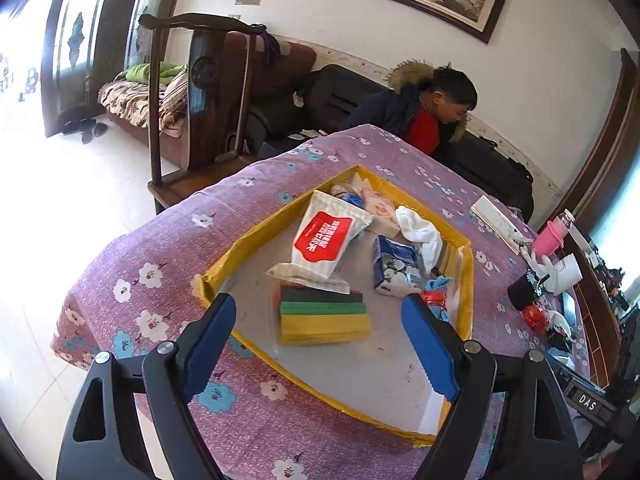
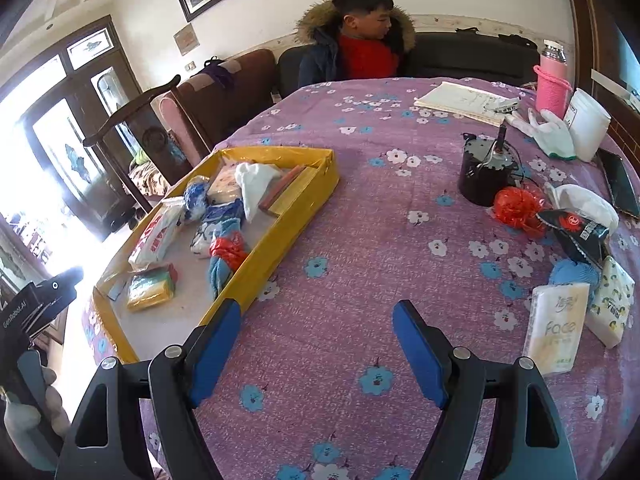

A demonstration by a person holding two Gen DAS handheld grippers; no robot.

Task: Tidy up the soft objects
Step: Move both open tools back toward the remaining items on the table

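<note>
A shallow yellow-rimmed tray (image 1: 256,236) (image 2: 296,216) on the purple flowered table holds a red-and-white tissue pack (image 1: 326,236), a stack of sponges (image 1: 324,318), a blue-and-white pack (image 1: 394,268), a white cloth (image 1: 420,232) and a red-and-blue bundle (image 1: 436,296). My left gripper (image 1: 322,336) hangs open above the sponges with nothing gripped. Over bare tablecloth beside the tray, my right gripper (image 2: 316,344) is open and empty. To its right lie a white "Face" tissue pack (image 2: 556,328), a patterned tissue pack (image 2: 612,304), a blue cloth (image 2: 572,274), a black packet (image 2: 576,232) and a red bag (image 2: 516,204).
A black cylinder (image 2: 486,176), a white glove (image 2: 554,136), a white tub (image 2: 588,124), a pink bottle (image 2: 552,80), papers (image 2: 460,102) and a phone (image 2: 622,184) crowd the far right. A person sits on the sofa behind the table. A wooden chair (image 1: 192,120) stands at the left.
</note>
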